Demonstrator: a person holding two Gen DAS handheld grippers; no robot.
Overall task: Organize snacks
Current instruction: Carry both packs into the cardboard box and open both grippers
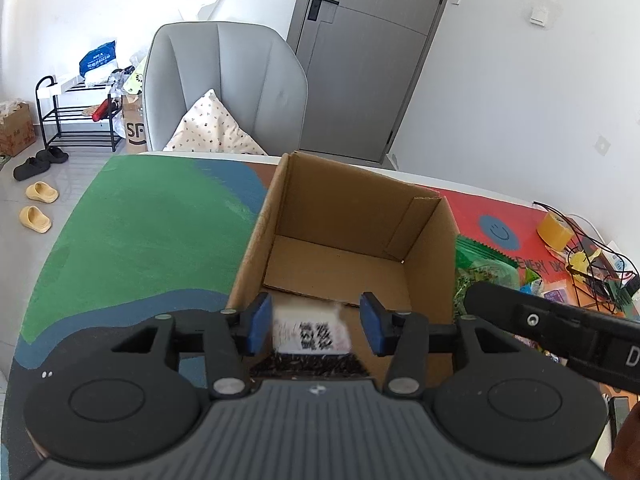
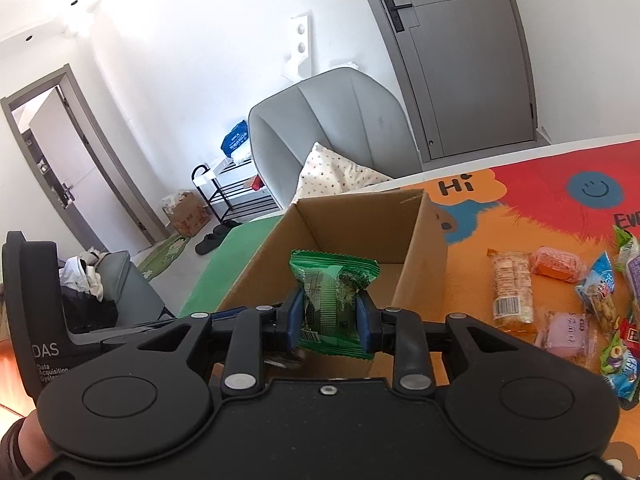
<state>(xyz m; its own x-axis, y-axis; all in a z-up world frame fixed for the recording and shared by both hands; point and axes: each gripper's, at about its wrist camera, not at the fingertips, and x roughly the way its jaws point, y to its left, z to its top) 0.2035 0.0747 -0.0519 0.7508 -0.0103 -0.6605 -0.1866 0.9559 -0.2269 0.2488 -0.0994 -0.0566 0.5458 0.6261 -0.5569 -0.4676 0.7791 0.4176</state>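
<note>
An open cardboard box (image 1: 336,268) stands on the colourful table mat, its floor bare. My left gripper (image 1: 315,318) hovers over the box's near wall. A blurred white packet with black print (image 1: 312,334) sits between its blue pads; a gap shows at the right pad, so the jaws are open. My right gripper (image 2: 329,314) is shut on a green snack packet (image 2: 332,280), held upright over the near right rim of the box (image 2: 360,220). In the left wrist view that green packet (image 1: 480,272) and the right gripper's black body show just right of the box.
Several loose snack packets (image 2: 516,292) lie on the orange mat to the right of the box. A yellow tape roll (image 1: 556,228) and tangled cables (image 1: 592,276) sit at the table's far right. A grey armchair (image 1: 224,88) stands behind the table.
</note>
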